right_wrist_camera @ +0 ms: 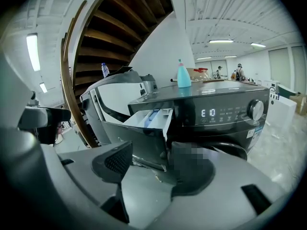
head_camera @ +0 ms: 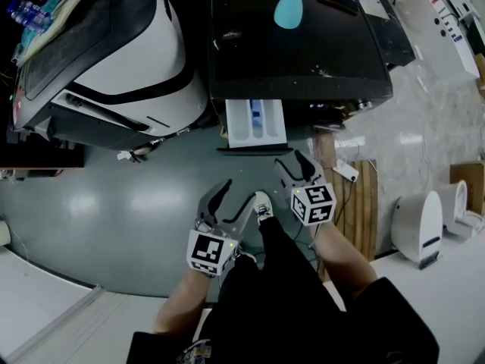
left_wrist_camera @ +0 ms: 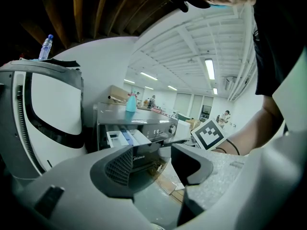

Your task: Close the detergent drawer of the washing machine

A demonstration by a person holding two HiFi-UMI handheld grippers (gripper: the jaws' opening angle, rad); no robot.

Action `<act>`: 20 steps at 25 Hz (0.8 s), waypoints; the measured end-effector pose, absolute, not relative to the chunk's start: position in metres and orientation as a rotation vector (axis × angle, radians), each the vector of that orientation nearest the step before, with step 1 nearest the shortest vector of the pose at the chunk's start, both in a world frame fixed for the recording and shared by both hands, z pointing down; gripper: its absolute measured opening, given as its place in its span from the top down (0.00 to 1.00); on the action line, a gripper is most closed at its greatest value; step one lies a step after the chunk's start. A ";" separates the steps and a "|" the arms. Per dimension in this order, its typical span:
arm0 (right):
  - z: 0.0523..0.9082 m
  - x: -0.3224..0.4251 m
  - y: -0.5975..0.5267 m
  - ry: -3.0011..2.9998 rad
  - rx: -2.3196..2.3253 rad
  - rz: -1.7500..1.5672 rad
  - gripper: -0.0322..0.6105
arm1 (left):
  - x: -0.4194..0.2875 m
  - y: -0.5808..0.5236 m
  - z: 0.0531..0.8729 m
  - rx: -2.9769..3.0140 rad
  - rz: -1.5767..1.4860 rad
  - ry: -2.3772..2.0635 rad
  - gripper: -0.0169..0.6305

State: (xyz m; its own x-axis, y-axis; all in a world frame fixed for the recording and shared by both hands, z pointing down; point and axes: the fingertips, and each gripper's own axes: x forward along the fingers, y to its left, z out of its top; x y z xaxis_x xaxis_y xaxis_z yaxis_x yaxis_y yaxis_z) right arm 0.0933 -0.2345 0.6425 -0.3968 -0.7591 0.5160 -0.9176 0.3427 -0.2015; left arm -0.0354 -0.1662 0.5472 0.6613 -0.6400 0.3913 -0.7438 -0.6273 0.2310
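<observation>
Looking down from the head view, a black front-loading washing machine (head_camera: 299,44) stands at the top of the picture with a pale blue bottle (head_camera: 289,6) on its lid. Its detergent drawer (head_camera: 256,121) is pulled fully out toward the person, showing white compartments with a blue insert. The right gripper (head_camera: 297,169) hovers just in front of the drawer and a little to its right, jaws apart and holding nothing. In the right gripper view, the drawer's dark front panel (right_wrist_camera: 139,145) fills the gap ahead of the open jaws and seems close but not touched. The left gripper (head_camera: 236,198) hangs lower and further back, beside the person's shoe (head_camera: 262,203). Its jaws are also apart and empty, with the machine showing through the gap in the left gripper view. The likely risks come from how the push lands. Pressing only the right corner of the panel could skew the drawer on its runners so it jams partway. An open jaw tip could slide off the panel's edge, either over the top into the compartments or under the lower lip. A tip drifting right might strike the lit display (right_wrist_camera: 207,113) or its buttons. A hard shove could also rock the bottle on top
</observation>
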 end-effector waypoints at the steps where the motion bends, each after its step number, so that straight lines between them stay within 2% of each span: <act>1: 0.646 0.094 -0.235 -2.279 1.480 0.675 0.56 | -0.035 -0.167 0.549 2.503 0.386 -1.092 0.60; 9: 0.665 0.097 -0.240 -2.265 1.443 0.724 0.62 | -0.025 -0.174 0.558 2.483 0.402 -1.094 0.60; 17: 0.672 0.097 -0.246 -2.248 1.442 0.749 0.75 | -0.021 -0.178 0.560 2.468 0.403 -1.100 0.60; 20: 0.673 0.097 -0.247 -2.250 1.442 0.751 0.74 | -0.018 -0.181 0.560 2.467 0.401 -1.100 0.60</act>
